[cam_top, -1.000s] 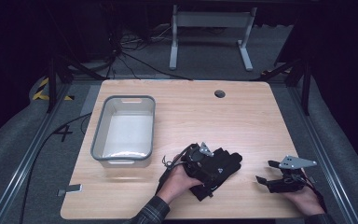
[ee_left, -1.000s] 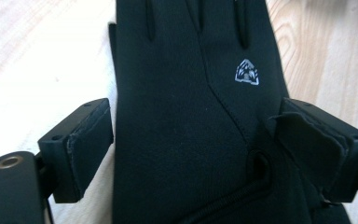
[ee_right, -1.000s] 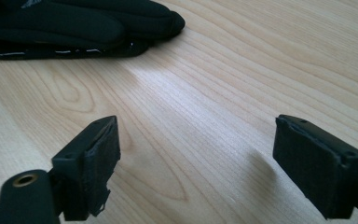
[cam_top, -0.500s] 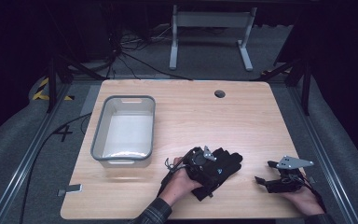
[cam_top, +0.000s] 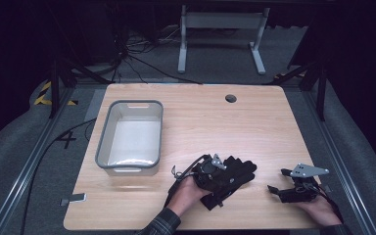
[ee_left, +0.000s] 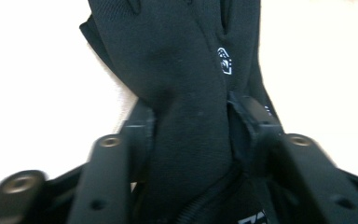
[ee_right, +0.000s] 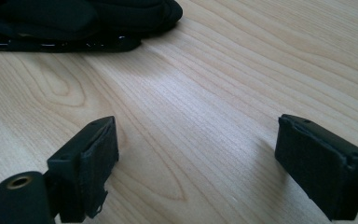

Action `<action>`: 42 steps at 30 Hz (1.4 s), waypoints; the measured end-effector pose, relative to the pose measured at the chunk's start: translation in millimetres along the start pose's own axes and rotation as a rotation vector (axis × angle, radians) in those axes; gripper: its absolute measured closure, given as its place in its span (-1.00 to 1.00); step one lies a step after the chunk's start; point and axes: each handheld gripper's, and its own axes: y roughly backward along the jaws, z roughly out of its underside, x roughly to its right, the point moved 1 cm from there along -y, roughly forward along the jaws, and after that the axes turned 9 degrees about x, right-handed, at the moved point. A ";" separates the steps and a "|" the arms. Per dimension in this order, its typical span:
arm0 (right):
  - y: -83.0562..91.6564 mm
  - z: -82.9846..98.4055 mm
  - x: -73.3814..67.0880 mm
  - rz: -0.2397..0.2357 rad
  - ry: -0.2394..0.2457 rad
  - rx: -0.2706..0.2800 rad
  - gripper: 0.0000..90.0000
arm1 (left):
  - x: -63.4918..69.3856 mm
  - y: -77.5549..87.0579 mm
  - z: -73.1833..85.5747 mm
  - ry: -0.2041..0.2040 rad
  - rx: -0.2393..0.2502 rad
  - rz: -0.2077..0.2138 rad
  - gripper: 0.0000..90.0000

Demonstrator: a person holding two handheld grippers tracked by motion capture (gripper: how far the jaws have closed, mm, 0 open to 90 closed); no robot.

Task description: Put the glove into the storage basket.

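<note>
**Left gripper closes on a black glove near the table's front edge**

Since the earlier frames, the left gripper's (cam_top: 223, 172) jaws have just been closing, and the black glove (cam_top: 231, 174) lies between them; both hands sit where they were.

The left gripper view, closest in, gives what the high view cannot: the two black jaws pinch the glove (ee_left: 186, 107) from both sides, the fabric bunched and narrowed where the pads press it. A small white logo shows on the cloth just beyond the grip, and the glove's fingers fan out past it.

The right gripper view looks along wide-spread jaws with bare wood grain between them, so the right gripper (ee_right: 196, 158) is released and holding nothing. The glove's dark edge (ee_right: 98, 23) lies farther off, at the upper left.

From the high view, the layout becomes clear. The glove rests on the wooden table (cam_top: 254, 127) near the front edge, roughly centred. The right gripper (cam_top: 286, 183) sits well to the right of it, apart from it. Farther back on the left stands a grey bin (cam_top: 129, 138), and at the far edge is a round hole (cam_top: 231, 98).
</note>
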 end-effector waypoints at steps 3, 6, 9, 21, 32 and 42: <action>0.0 0.0 0.0 0.000 0.000 0.000 -0.70 | -0.7 1.4 -0.7 -0.002 0.001 0.012 0.50; 0.0 -0.1 0.1 0.000 0.000 0.000 -0.70 | -3.6 2.6 -1.2 0.030 0.010 0.038 0.53; 0.0 -0.1 0.1 0.000 0.000 0.000 -0.70 | -6.2 6.3 -3.1 0.058 0.009 0.054 0.54; 0.0 0.0 -0.1 0.000 -0.001 -0.001 -0.70 | -5.1 25.6 -14.8 0.089 0.029 0.080 0.55; 0.1 0.0 0.0 -0.001 -0.003 0.000 -0.69 | -10.7 47.2 -20.1 0.115 0.058 0.067 0.55; 0.1 0.0 0.0 -0.001 -0.003 0.000 -0.69 | -17.7 68.3 -27.2 0.113 0.068 0.043 0.55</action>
